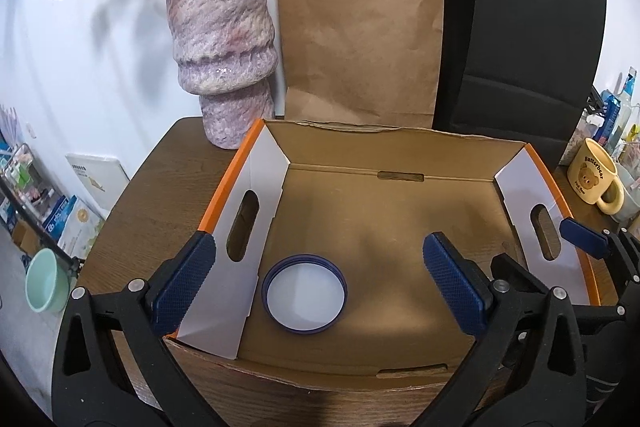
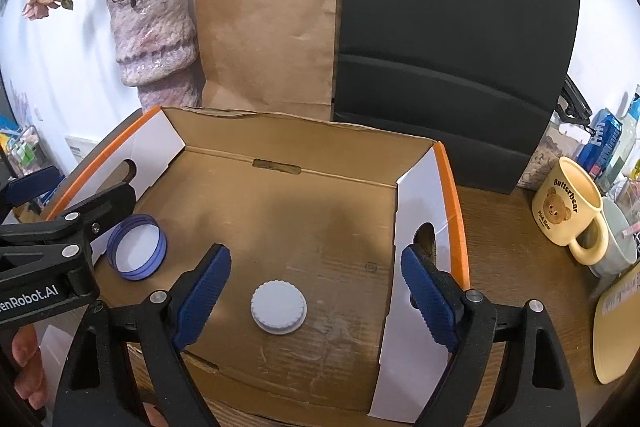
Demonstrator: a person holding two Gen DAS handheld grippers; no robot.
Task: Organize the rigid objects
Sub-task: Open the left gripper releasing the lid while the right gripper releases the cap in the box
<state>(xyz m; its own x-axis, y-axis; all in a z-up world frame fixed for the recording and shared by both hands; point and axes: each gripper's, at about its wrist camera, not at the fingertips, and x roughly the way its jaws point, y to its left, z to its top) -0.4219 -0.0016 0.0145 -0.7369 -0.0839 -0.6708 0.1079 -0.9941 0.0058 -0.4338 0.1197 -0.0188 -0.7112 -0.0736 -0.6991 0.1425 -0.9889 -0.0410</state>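
Two lids lie loose on the cardboard box (image 2: 224, 131) floor, blue-rimmed lid (image 1: 304, 294) under the spread left gripper (image 1: 320, 279), white cap (image 2: 279, 307) under the spread right gripper (image 2: 316, 297); withdraw straight upward, clear of the walls.

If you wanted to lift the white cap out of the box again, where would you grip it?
Grip the white cap across its ridged side wall, coming from above. It lies flat, closed top up, on the box floor, clear of the walls, so the right claw, open astride it, could close on the rim.
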